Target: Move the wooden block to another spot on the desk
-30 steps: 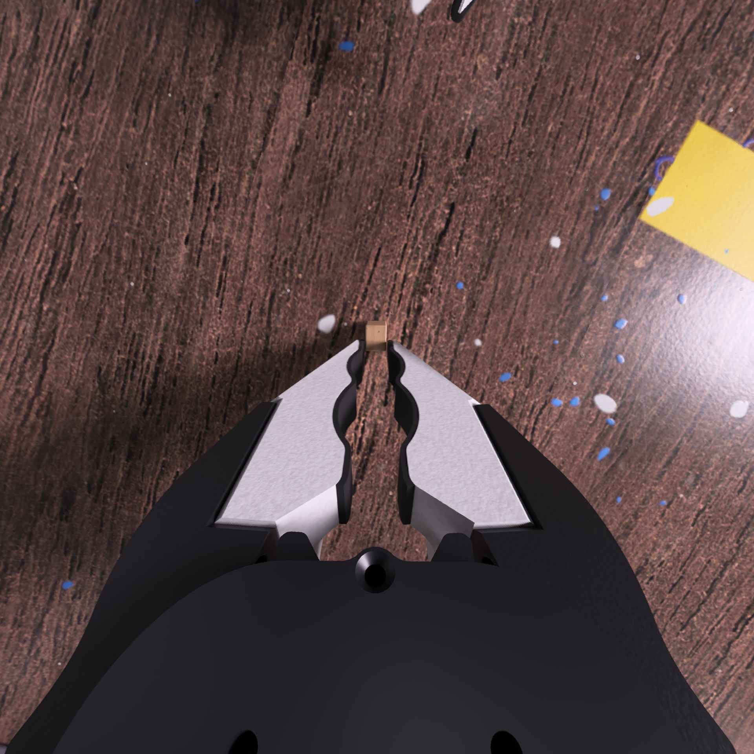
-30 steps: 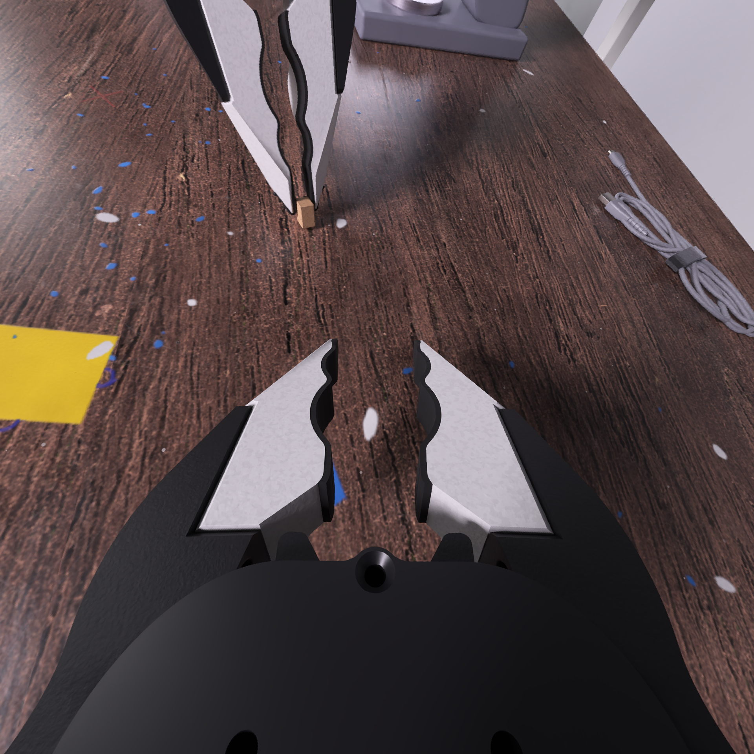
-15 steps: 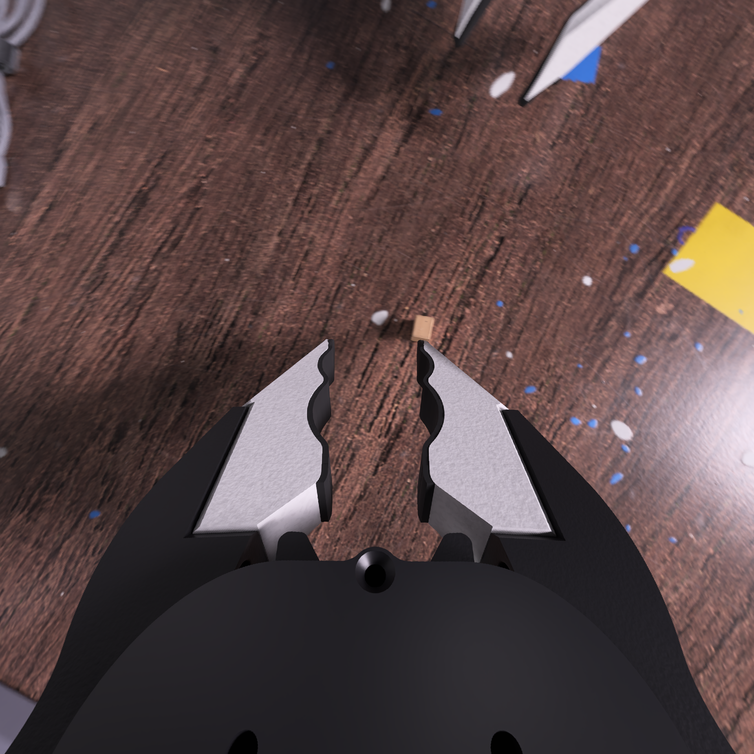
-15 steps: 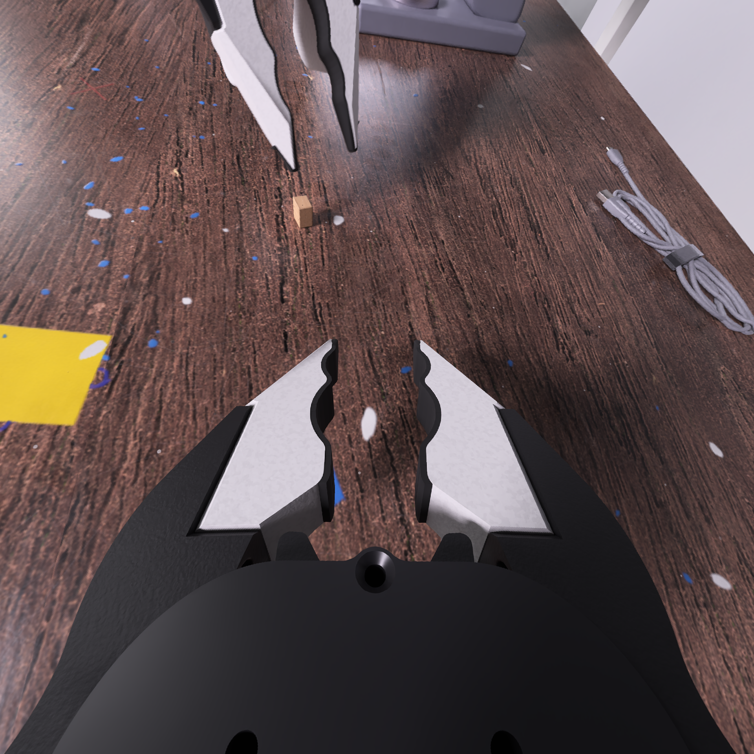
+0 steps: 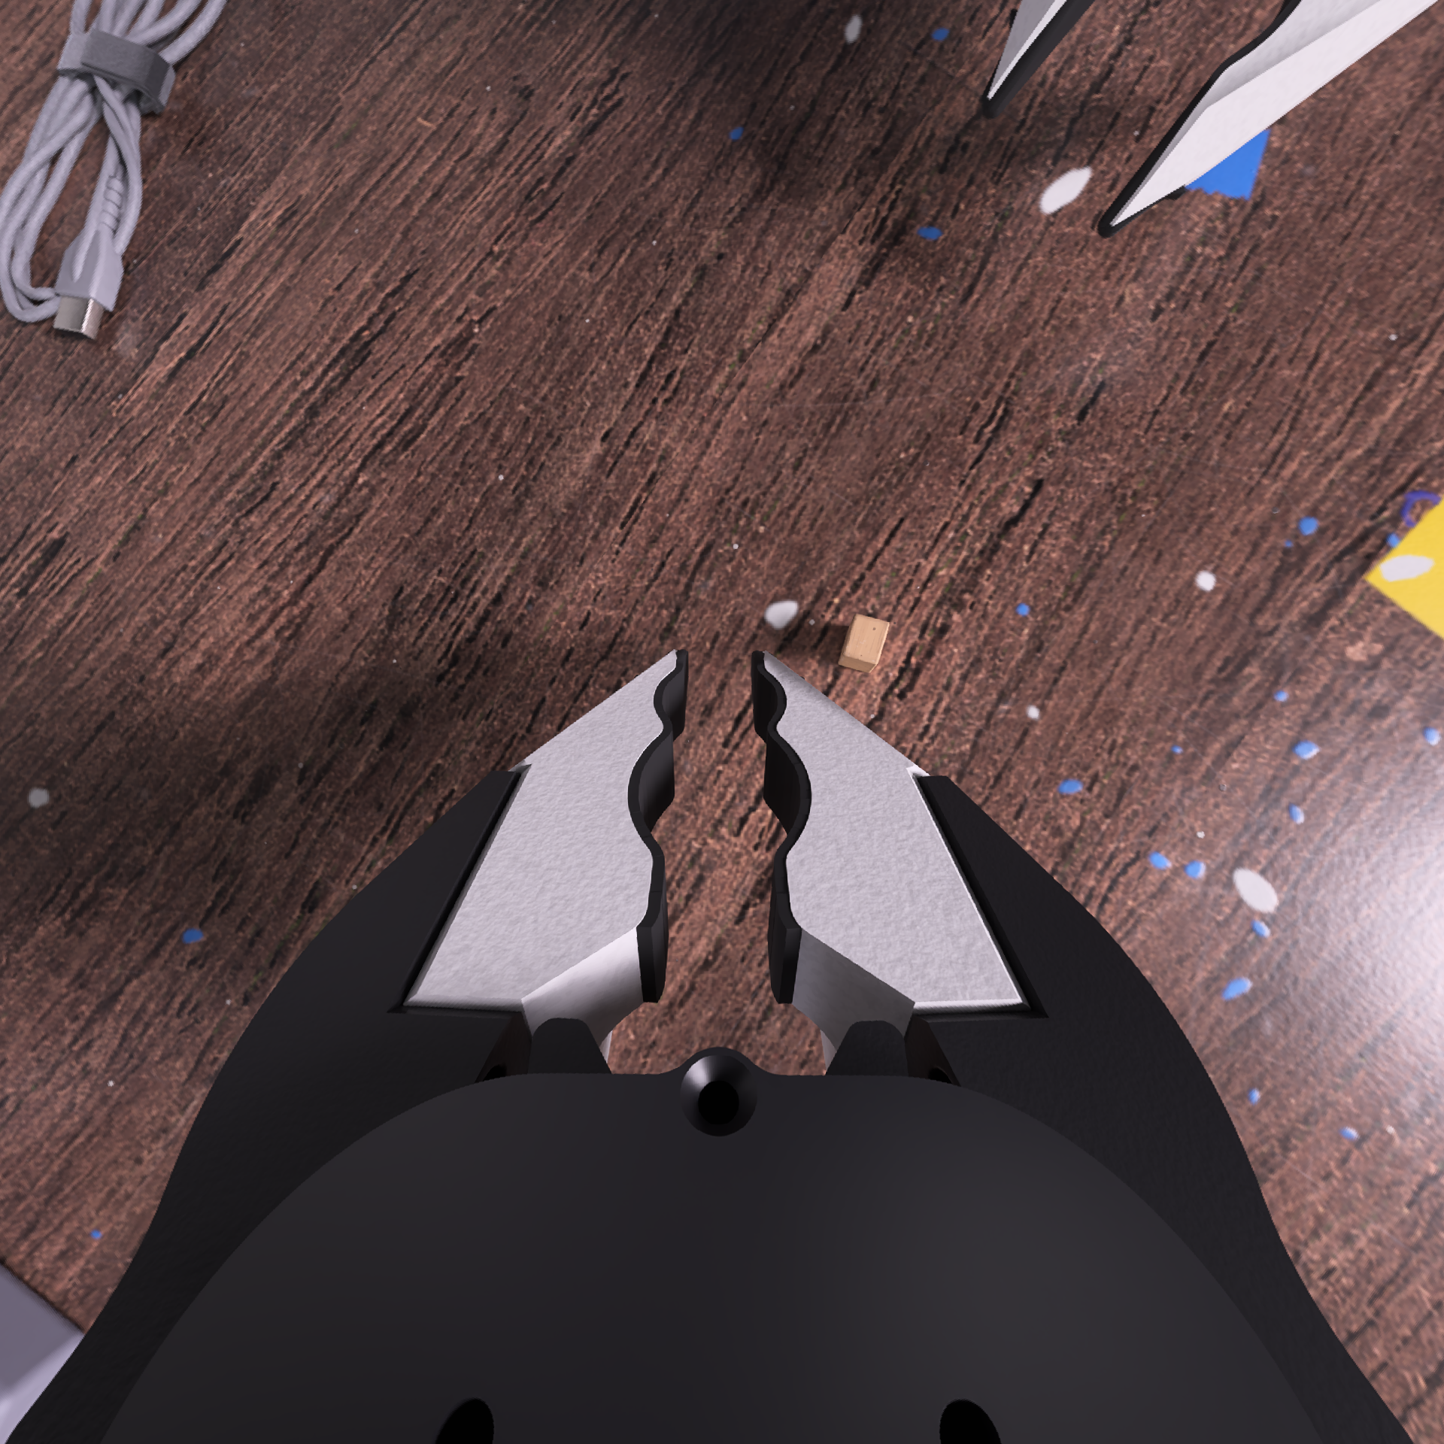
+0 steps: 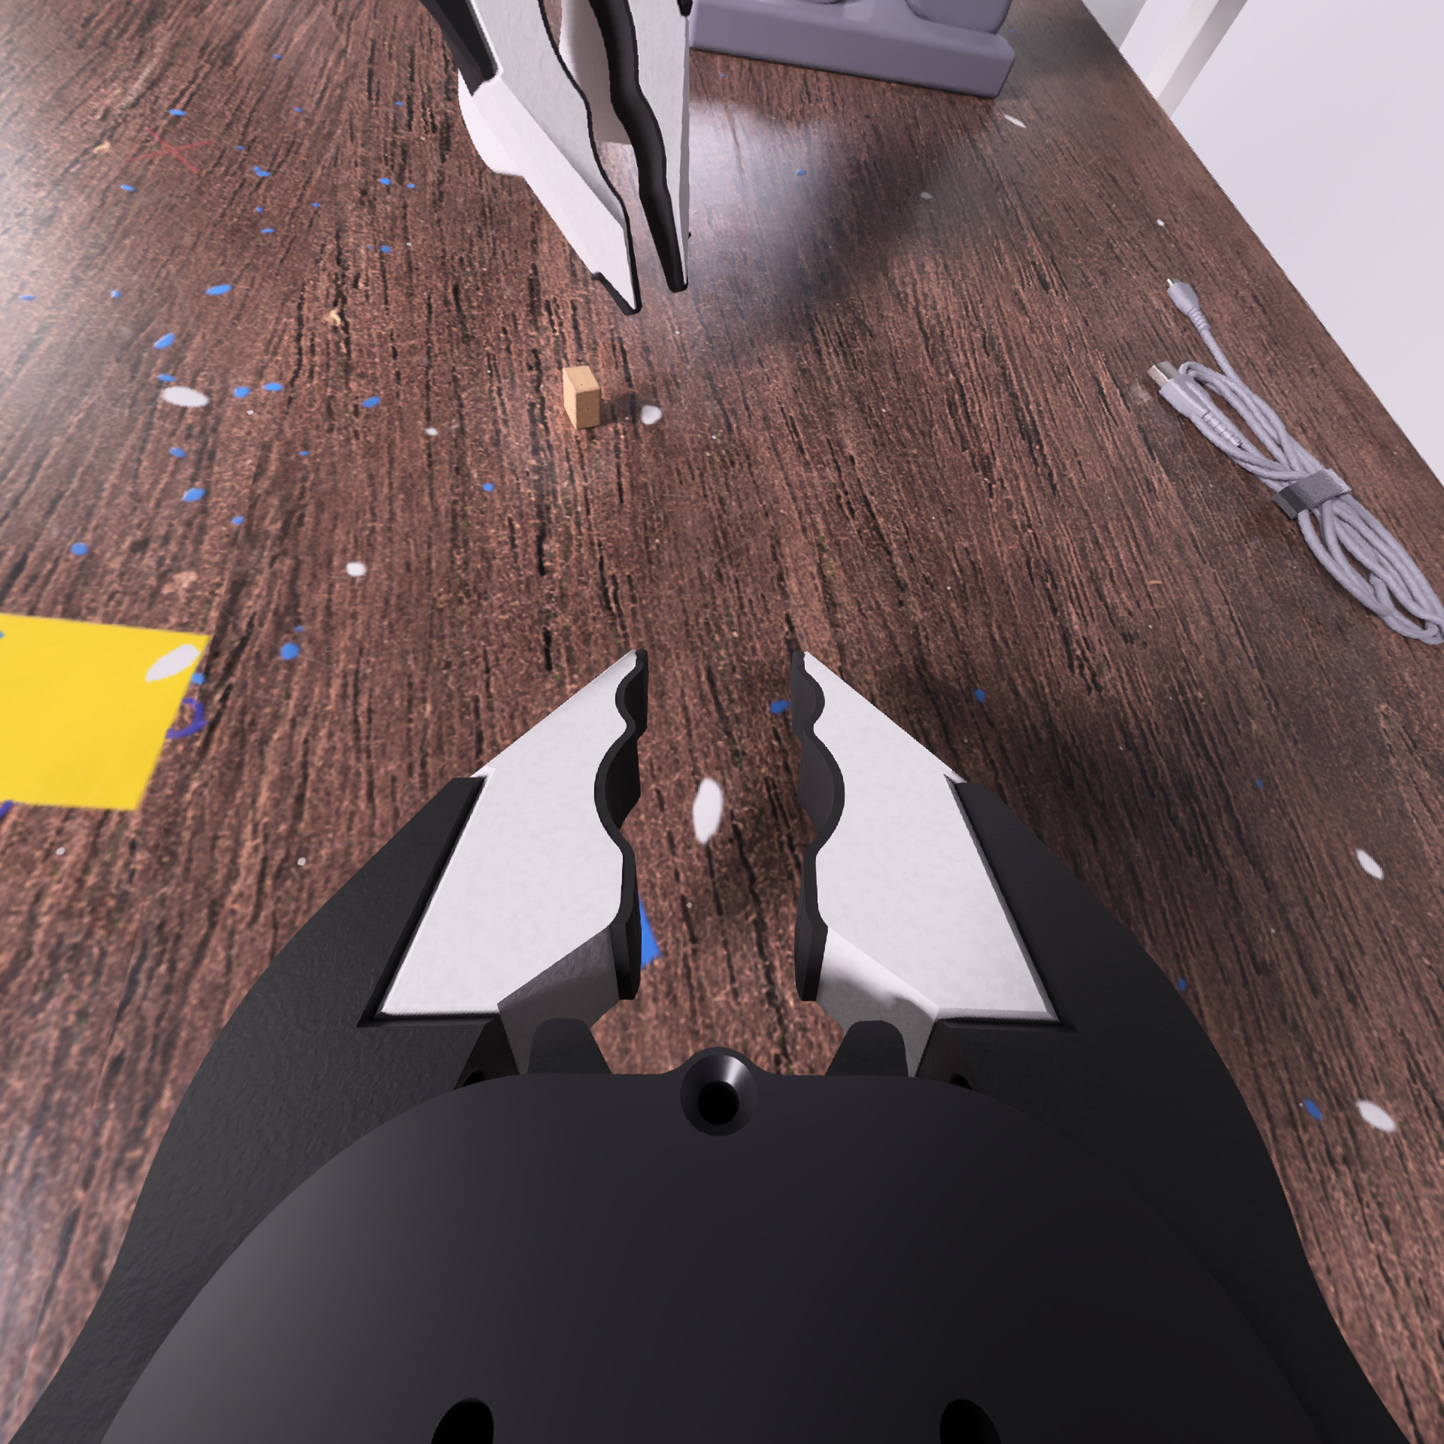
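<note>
Block (image 6: 581,397) stands upright on desk (image 6: 898,484), apparently long axis vertical; left gripper (image 5: 719,664) narrowly parted, right gripper (image 6: 719,664) wider, both empty.

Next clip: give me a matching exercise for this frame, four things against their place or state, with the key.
Things
1. small light wooden block
2. coiled grey cable
3. yellow paper sheet
4. left claw

States
A. bound with a dark strap, near the desk's edge
B. flat on the desk, speckled with white paint
C. raised above the desk, holding nothing
D. standing free on the dark wooden desk, beside a white paint spot

Pairs: 1-D, 2-A, 3-B, 4-C
</note>
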Controlling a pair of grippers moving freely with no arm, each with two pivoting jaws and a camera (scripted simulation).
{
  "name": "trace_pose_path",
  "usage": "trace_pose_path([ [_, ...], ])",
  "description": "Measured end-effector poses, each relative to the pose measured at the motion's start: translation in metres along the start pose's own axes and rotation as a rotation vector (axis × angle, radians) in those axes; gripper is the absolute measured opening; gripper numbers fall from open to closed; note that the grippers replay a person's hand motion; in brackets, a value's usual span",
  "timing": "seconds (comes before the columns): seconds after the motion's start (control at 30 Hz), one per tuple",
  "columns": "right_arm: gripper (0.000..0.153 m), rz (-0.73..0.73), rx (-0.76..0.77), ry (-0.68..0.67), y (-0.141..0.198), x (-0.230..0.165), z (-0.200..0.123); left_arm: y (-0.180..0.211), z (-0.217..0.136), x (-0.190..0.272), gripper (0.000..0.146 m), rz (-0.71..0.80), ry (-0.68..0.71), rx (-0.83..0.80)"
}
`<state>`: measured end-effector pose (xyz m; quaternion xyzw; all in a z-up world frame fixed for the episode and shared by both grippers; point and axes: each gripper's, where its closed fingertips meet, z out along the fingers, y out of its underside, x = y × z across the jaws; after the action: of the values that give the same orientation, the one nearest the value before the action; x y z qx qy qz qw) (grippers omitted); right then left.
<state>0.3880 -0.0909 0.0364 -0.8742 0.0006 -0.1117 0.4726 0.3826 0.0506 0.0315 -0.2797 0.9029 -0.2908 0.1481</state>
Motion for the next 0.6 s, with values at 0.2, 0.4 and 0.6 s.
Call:
trace_pose_path([
  [0.2,0.036,-0.003,0.005,0.002,0.0,0.0,-0.001,0.015,0.001,-0.005,0.018,-0.004,-0.073,0.039],
  [0.4,0.036,0.028,-0.001,0.002,0.0,0.003,0.0,0.026,0.005,-0.012,0.02,-0.029,-0.114,0.081],
  [0.6,0.036,0.062,0.015,-0.013,-0.001,0.005,-0.002,0.023,0.009,-0.015,0.02,-0.03,-0.123,0.155],
])
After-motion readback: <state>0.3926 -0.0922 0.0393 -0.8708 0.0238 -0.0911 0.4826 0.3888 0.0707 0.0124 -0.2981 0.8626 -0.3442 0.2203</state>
